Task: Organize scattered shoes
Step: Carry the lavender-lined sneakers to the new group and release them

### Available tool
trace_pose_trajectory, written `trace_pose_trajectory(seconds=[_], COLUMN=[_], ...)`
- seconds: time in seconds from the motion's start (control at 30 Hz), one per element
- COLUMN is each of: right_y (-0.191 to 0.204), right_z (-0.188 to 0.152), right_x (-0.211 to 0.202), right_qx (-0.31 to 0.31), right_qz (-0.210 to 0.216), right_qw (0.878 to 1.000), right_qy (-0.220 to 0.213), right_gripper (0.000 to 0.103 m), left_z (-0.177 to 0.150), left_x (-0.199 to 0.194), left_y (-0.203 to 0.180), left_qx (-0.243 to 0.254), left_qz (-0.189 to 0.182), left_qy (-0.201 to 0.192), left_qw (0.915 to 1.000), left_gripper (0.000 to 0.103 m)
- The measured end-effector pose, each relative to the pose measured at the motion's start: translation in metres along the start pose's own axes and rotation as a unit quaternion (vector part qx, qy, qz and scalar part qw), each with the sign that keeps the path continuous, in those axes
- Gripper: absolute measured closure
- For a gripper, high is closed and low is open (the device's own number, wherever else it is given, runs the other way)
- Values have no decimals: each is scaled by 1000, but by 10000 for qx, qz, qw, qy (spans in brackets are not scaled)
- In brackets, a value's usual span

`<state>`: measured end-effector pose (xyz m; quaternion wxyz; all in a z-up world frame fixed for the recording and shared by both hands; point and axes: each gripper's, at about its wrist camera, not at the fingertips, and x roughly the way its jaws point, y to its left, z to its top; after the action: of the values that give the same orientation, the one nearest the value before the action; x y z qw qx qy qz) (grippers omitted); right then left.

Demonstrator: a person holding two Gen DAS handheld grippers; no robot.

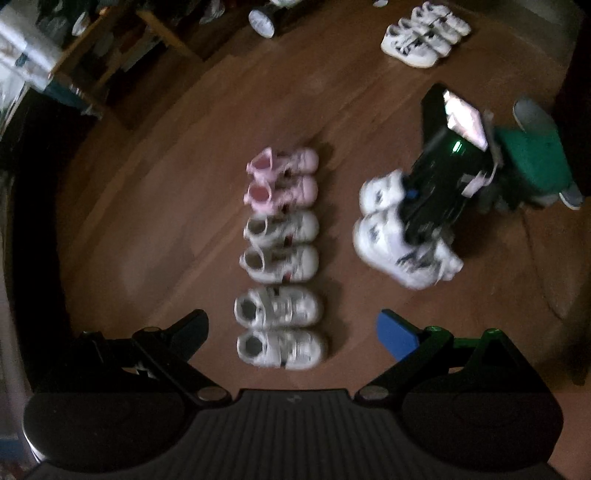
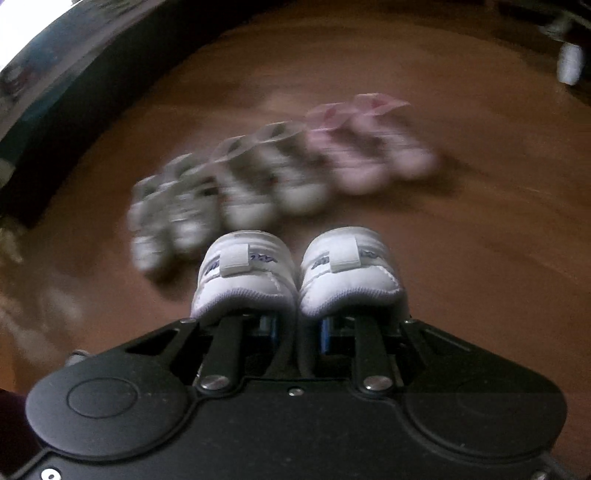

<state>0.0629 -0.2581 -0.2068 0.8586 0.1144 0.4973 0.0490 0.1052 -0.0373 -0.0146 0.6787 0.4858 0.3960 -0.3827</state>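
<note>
- My right hand-held gripper is closed on a pair of white sneakers, pinching their inner heel walls together.
- The row of shoes on the floor lies ahead, running from middle left to upper right.
- My left hand-held gripper hangs wide and empty over that row's near end.
- I judge the right hand-held gripper nearer to placing; another pair waits at upper right.
</note>
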Motion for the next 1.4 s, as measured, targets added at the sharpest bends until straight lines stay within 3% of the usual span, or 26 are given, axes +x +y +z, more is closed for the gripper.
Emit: trace_pose_trajectory(seconds=[0.23, 0.33, 0.53, 0.67, 0.8, 1.1, 1.2, 1.4], right_y=[-159, -206, -324, -375, -418, -473, -482, -488], right_z=[-22, -32, -70, -89, -103, -79, -73, -67], right_x=[-61, -82, -126, -130, -125, -84, -72, -72], right_qx=[649, 891, 1221, 1546, 1858, 1699, 1745, 2044], right_qz=[-1280, -1658, -2493, -2745, -2808, -2572, -2597, -2664], right_qw=[9896, 9821, 9601, 9471, 9389, 9474, 9444, 9377], right_qy=[-114, -83, 348, 613, 716, 865, 1010, 887], right_gripper=[83, 83, 83, 83, 83, 83, 82, 79], left_z=[49, 63, 76, 78, 76, 79, 81, 85], left_x=[9, 20, 36, 45, 51, 56, 64, 70], left_y=[-17, -25, -35, -43, -50, -63, -66, -68], left_qx=[348, 530, 731, 858, 981, 1129, 1181, 1167], left_qz=[-55, -116, -160, -236, -215, -357, -400, -414], left_qy=[-157, -85, 98, 228, 368, 360, 437, 519], left_qw=[9993, 9985, 9971, 9958, 9943, 9923, 9912, 9909], left_gripper=[5, 5, 5, 5, 5, 5, 5, 5])
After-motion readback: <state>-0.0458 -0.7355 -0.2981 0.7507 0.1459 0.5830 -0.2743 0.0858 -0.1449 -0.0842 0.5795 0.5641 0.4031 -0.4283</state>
